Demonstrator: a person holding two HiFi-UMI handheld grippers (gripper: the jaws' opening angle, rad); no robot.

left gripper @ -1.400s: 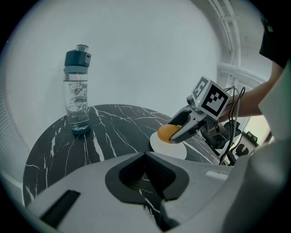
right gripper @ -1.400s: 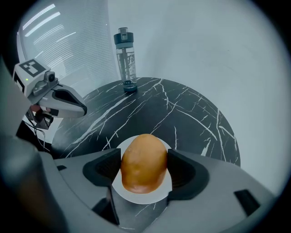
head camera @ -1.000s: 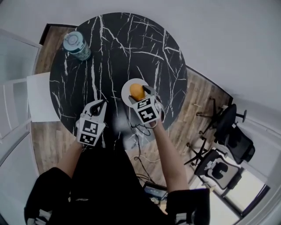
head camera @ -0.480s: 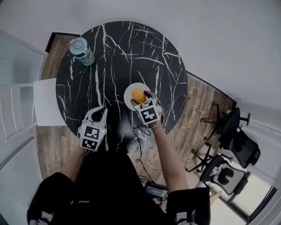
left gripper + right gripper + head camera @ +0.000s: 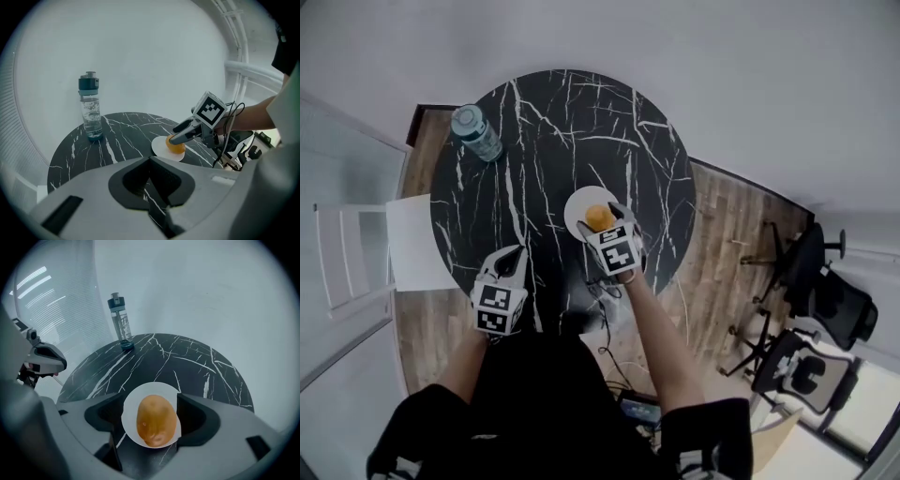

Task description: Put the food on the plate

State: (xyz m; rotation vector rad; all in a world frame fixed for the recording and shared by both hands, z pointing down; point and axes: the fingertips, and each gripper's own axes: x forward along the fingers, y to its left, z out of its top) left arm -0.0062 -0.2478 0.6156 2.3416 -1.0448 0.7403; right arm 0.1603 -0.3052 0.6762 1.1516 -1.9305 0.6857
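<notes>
Once resting on the plate (image 5: 575, 208) between parted right gripper (image 5: 150, 402) jaws, leave potato (image 5: 157, 422), draw straight back; left gripper (image 5: 150, 159) jaws together.

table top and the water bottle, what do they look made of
Table top: black with white veins and a smooth, faintly glossy face, so marble or a marble-look laminate; the pictures cannot settle which. Water bottle: clear, see-through body, likely plastic, possibly glass, with a dark opaque cap.

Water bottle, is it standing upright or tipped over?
Upright: the water bottle stands on its base on the marble table, cap on top.
</notes>
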